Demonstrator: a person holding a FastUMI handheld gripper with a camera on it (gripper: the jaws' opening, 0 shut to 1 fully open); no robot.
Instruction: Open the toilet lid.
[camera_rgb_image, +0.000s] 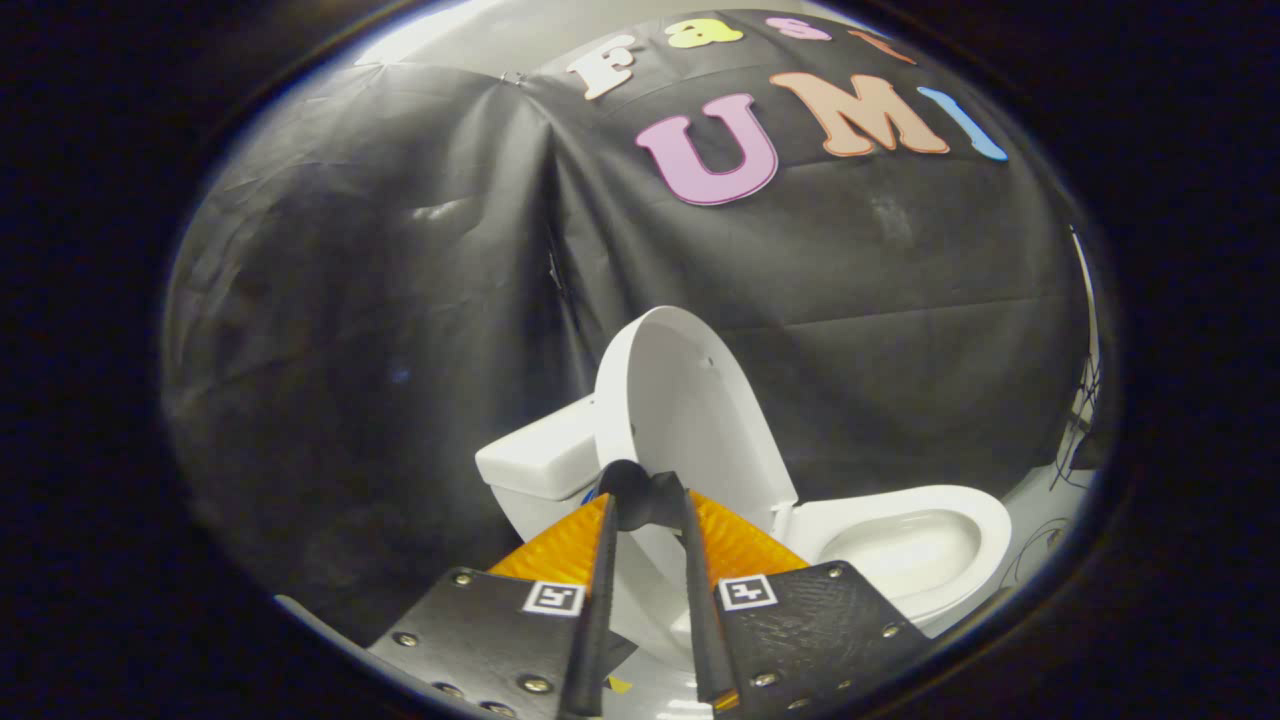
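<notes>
The white toilet lid (690, 400) stands raised, nearly upright, leaning back toward the white tank (540, 455). Its inner face is turned toward the open seat and bowl (905, 545), which lie to the right, beyond my fingers. My gripper (645, 492) is at the lid's lower left rim. The two fingers are drawn close together and their tips pinch that rim, so the gripper is shut on the lid. A strip of the lid's white surface shows in the narrow gap between the fingers.
Black cloth wall hangs close behind the toilet and to its left. A pale floor (1040, 520) shows to the right of the bowl, with some thin cables (1078, 440) by the wall's right edge.
</notes>
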